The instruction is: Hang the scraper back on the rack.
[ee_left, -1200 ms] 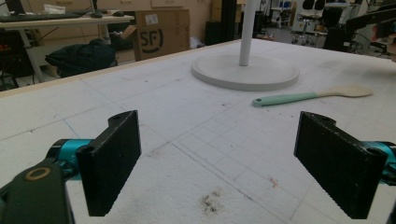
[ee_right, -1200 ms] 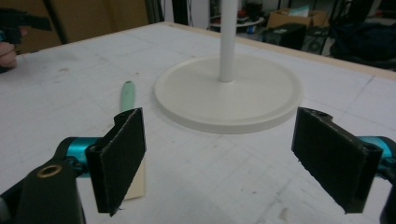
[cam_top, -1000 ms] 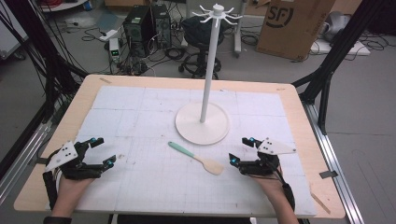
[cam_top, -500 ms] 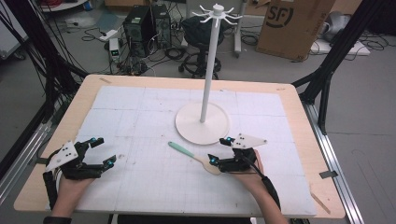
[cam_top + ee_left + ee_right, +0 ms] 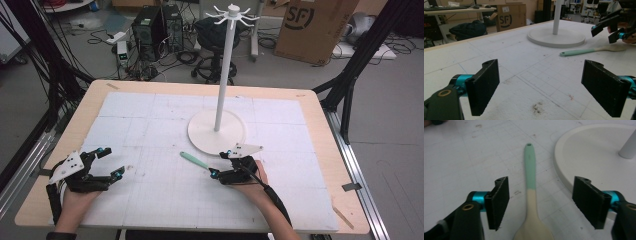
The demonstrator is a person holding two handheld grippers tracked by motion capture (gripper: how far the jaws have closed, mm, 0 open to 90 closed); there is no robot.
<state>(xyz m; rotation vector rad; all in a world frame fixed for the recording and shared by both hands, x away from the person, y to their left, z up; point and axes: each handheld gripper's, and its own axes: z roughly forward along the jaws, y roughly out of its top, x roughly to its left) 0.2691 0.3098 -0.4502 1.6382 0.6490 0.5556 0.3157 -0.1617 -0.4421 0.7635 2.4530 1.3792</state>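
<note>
Right gripper view: spoon (image 5: 532,202) lies between my spread, just-closing jaws, untouched
Grip: centre right gripper (image 5: 540,203) on neck, lower, then pinch
Left gripper (image 5: 107,162): jaws spread, idle

A wooden tabletop (image 5: 320,107) with pale edges carries a white gridded mat (image 5: 150,130) that covers nearly all of it; the mat shows a few brown smudges. On the mat, toward the far middle, stands a white rack (image 5: 222,75) on a round flat base. Just in front of that base lies a spoon (image 5: 195,161), mint-green handle and cream bowl, flat on the mat.
</note>
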